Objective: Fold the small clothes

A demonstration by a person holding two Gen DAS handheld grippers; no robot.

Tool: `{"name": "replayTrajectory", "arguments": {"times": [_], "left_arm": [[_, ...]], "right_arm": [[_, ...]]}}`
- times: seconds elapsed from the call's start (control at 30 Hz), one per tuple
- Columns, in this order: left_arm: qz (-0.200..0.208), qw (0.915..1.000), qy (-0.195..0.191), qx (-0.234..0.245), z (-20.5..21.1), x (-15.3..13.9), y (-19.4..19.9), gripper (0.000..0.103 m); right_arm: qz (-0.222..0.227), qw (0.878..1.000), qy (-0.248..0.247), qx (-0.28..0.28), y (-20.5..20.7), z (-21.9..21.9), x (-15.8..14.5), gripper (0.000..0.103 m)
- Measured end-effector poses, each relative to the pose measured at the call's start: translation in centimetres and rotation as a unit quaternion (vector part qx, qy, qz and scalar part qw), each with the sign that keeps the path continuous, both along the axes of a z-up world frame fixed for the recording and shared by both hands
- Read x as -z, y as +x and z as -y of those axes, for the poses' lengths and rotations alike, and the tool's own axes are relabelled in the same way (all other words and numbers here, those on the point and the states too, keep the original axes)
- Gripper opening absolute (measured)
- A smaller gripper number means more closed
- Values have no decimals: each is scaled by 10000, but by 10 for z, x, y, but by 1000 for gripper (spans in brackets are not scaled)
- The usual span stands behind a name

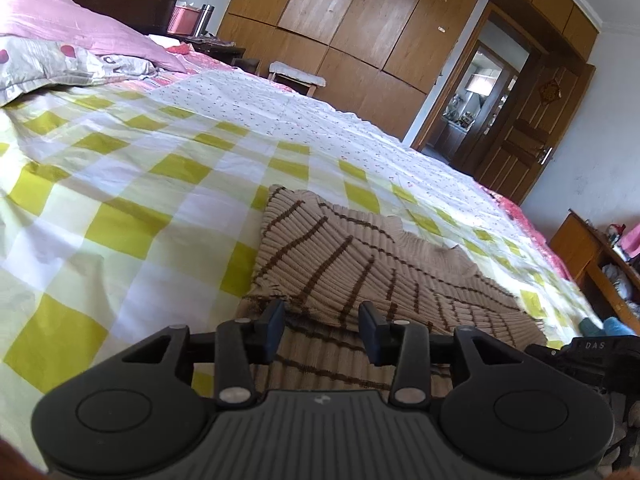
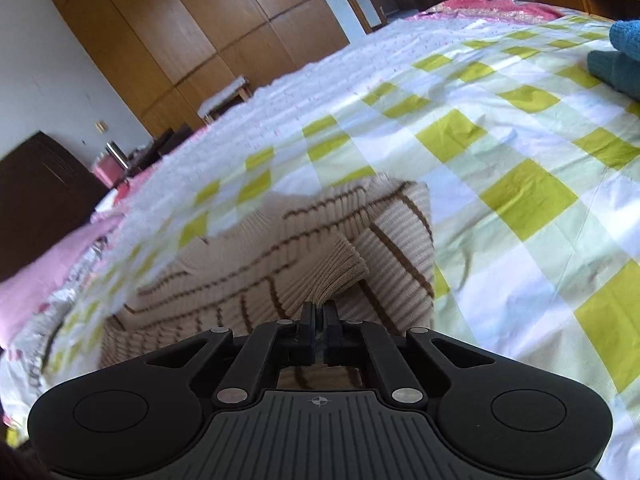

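Observation:
A beige ribbed sweater with brown stripes (image 1: 344,264) lies partly folded on the yellow-checked bedsheet (image 1: 120,200). My left gripper (image 1: 322,312) is open just above the sweater's near edge, with the fabric between and below its fingers, not pinched. In the right wrist view the same sweater (image 2: 280,248) lies ahead. My right gripper (image 2: 319,308) is shut on a ribbed cuff or hem of the sweater (image 2: 336,268), which bunches up just past the fingertips.
Pink pillows (image 1: 80,28) lie at the head of the bed. Wooden wardrobes (image 1: 352,20) and an open door (image 1: 532,136) stand beyond. Folded blue-teal cloth (image 2: 618,60) lies on the bed at the right. A low wooden shelf (image 1: 592,256) stands beside the bed.

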State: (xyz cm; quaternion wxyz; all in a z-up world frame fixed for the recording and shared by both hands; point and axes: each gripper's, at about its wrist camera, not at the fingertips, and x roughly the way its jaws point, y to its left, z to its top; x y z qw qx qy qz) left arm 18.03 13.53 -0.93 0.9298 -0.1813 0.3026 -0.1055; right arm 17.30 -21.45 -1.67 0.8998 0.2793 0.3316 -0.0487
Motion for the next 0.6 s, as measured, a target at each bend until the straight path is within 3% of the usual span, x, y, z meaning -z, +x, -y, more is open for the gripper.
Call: {"name": "replayTrajectory", "arguments": {"times": [0.1, 0.2, 0.4, 0.6], "left_arm": [[-213, 9994, 196, -208, -3, 7, 6, 45], [-415, 9985, 37, -354, -11, 12, 11, 45], [-461, 9978, 114, -463, -14, 10, 9, 45], [-344, 9986, 320, -252, -2, 5, 5, 45]], "right_arm": [[-114, 9993, -311, -158, 4, -9, 3, 5], [-127, 9990, -390, -168, 3, -11, -1, 10], [-160, 9973, -711, -73, -4, -9, -11, 10], [170, 9926, -1206, -11, -18, -22, -27, 11]]}}
